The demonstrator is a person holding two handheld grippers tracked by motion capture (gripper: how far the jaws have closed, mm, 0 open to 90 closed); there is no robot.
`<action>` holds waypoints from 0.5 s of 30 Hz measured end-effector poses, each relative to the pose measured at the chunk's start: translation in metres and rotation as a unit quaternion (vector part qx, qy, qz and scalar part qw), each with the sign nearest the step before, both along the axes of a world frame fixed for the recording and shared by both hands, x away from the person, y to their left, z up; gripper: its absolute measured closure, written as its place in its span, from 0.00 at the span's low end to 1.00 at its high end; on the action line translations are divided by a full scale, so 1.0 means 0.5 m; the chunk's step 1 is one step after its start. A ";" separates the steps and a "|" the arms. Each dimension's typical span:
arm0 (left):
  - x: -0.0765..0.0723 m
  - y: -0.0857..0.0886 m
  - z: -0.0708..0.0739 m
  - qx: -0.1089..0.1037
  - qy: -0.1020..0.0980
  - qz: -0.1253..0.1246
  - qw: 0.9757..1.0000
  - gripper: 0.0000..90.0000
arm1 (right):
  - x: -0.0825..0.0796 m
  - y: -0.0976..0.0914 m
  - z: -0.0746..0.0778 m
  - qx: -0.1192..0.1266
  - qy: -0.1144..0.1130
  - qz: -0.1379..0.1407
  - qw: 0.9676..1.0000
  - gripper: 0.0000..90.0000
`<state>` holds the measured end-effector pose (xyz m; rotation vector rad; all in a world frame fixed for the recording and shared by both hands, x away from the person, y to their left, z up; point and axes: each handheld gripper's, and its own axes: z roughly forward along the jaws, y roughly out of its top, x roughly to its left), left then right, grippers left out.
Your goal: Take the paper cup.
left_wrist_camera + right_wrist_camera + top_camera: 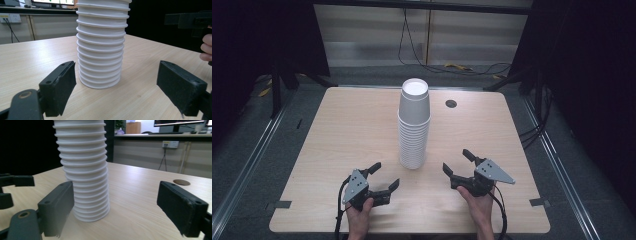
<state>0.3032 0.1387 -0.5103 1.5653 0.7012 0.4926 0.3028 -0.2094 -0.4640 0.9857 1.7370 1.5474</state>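
The left gripper (382,176) rests low on the wooden table (342,125) with its jaws spread wide and nothing between them; the right gripper (457,163) sits the same way, released and empty. Between the two, a little ahead of both, stands the stack of white paper cups (414,122), upside down, rims ringed down its side, base of the top cup facing up. Neither gripper touches it.

As a judgement, the work on the stack has not begun: no cup has been lifted off or set apart, and both grippers are merely aimed at it, so all the handling is left.

The left gripper view shows the stack (101,43) straight ahead between its pads, with the other gripper and some fingers (206,47) at the right edge. The right gripper view puts the stack (83,170) nearer its left pad, and shows a round cable hole (181,182) in the tabletop beyond. The high view alone shows the stack's full height and the hands (359,217) holding each tool.
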 end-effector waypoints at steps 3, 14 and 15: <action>-0.001 -0.001 0.000 0.000 -0.004 -0.005 1.000 0.17 | 0.005 0.004 0.016 0.004 0.002 0.017 1.000 0.17; -0.001 -0.001 0.000 0.001 -0.004 -0.006 1.000 0.17 | 0.023 0.015 0.069 0.005 0.000 0.053 0.999 0.17; -0.001 -0.001 0.000 0.003 -0.005 -0.004 1.000 0.17 | 0.025 0.017 0.074 0.003 -0.002 0.058 0.998 0.18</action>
